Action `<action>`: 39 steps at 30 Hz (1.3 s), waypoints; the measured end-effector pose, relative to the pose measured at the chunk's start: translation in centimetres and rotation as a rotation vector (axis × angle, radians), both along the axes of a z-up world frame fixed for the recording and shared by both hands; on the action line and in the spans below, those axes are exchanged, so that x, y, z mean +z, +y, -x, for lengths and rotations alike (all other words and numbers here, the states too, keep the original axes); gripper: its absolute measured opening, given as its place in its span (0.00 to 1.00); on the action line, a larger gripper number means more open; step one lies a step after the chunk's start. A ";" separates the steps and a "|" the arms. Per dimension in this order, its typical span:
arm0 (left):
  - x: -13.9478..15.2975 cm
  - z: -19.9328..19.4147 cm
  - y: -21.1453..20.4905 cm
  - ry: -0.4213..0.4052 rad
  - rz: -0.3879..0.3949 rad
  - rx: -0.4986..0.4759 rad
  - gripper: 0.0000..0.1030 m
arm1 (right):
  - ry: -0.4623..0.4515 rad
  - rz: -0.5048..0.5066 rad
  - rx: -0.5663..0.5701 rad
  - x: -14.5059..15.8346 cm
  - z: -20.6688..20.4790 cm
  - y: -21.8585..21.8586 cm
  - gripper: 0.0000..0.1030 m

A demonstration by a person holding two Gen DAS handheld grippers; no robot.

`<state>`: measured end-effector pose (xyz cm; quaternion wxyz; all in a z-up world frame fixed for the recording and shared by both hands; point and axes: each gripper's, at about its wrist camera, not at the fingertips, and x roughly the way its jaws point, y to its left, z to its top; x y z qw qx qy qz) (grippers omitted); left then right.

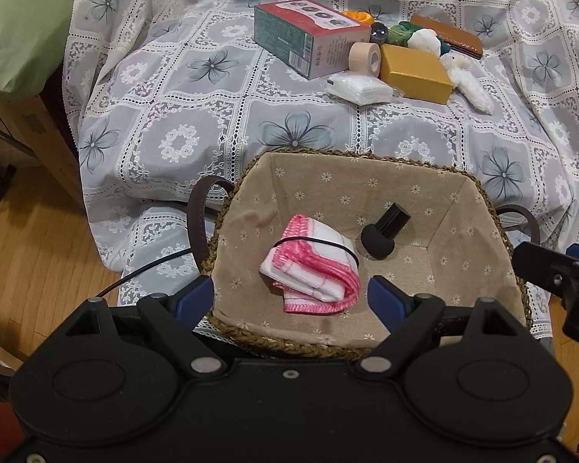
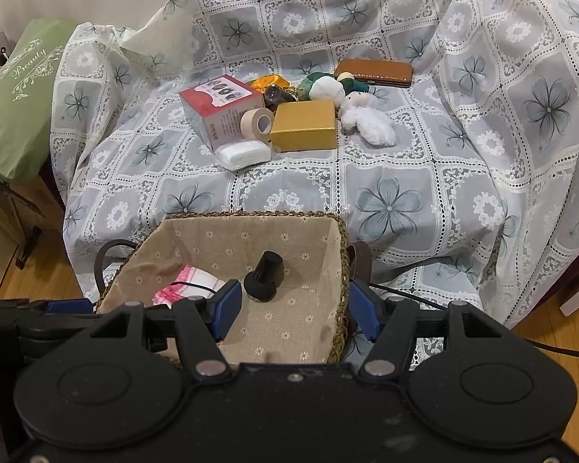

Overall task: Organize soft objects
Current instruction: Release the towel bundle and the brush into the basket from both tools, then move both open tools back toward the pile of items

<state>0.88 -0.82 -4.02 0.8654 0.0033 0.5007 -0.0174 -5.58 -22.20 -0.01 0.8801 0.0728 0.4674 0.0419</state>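
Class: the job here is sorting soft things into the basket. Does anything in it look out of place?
Yes. Beside the folded pink-and-white cloth in the basket lies a black knobbed item, tipped on its side. It looks hard rather than soft, though the pictures cannot confirm that.

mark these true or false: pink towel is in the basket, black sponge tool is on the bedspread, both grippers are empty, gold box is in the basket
1. The pink towel lies in the basket: true.
2. The black sponge tool lies on the bedspread: false, it is in the basket beside the towel.
3. The left gripper and right gripper hold nothing: true, their fingers are open.
4. The gold box is in the basket: false, it sits on the bedspread.
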 end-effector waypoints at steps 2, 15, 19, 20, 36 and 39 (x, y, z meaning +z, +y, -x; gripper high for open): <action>0.0 0.0 0.0 -0.003 -0.001 0.001 0.81 | 0.003 -0.001 0.000 0.0 0.0 0.0 0.60; 0.1 0.1 0.1 -0.006 -0.004 0.002 0.82 | 0.007 -0.003 -0.002 -0.2 0.1 -0.1 0.61; 0.2 0.1 0.2 -0.010 -0.005 0.004 0.82 | 0.013 -0.006 -0.002 -0.4 0.1 -0.1 0.62; 0.2 0.1 0.2 -0.011 -0.007 0.005 0.82 | 0.015 -0.007 -0.001 -0.4 0.1 -0.1 0.63; -0.1 -1.1 0.2 -0.016 -0.043 0.015 0.82 | 0.101 0.016 0.044 -2.7 -1.8 0.8 0.72; -0.1 -1.7 0.1 -0.012 -0.050 0.008 0.82 | 0.118 0.018 0.050 -3.0 -2.5 0.9 0.73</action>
